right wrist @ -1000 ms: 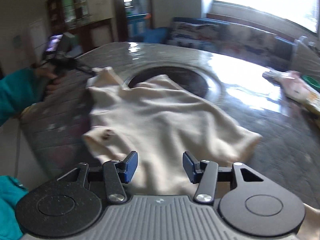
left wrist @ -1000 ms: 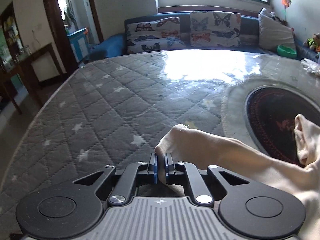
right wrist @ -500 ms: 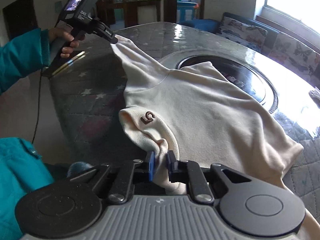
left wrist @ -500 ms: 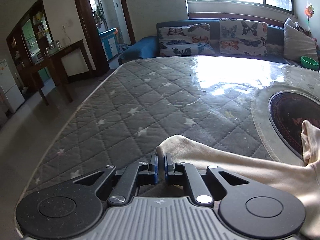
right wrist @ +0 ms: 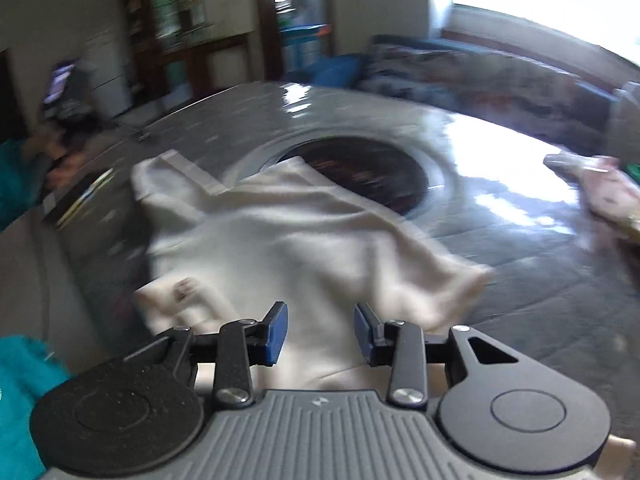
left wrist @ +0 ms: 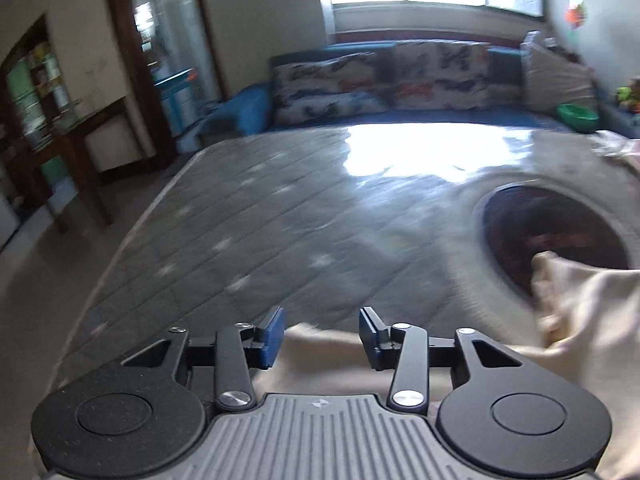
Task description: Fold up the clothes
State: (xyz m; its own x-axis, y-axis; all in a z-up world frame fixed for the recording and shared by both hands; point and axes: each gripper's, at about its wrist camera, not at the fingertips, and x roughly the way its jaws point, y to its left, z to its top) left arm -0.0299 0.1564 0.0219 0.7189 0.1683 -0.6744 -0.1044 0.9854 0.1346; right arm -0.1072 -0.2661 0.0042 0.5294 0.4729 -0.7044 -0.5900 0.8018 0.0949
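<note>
Living-room setup: a big table covered in a grey quilted star-print cloth with a clear sheet over it, and a dark round inset in the middle. Both views are pretty motion-blurred.

So the cream sweater is spread flat on the near part of the table, its far edge lapping over the rim of that inset. Long axis looks like it runs from a cuffed sleeve at the far left down to a corner at the near right.

The right gripper hangs over the near edge with the blue pads apart and opening; fabric lies under the gap, but the pads aren't pinching it. Same on the other side: the left gripper is opening too, with a cream edge just below its fingers, nothing clamped.

My guess is the next grab depends on that near edge. It lies right in front of both sets of fingers, the right one sitting over more of the body.
</note>
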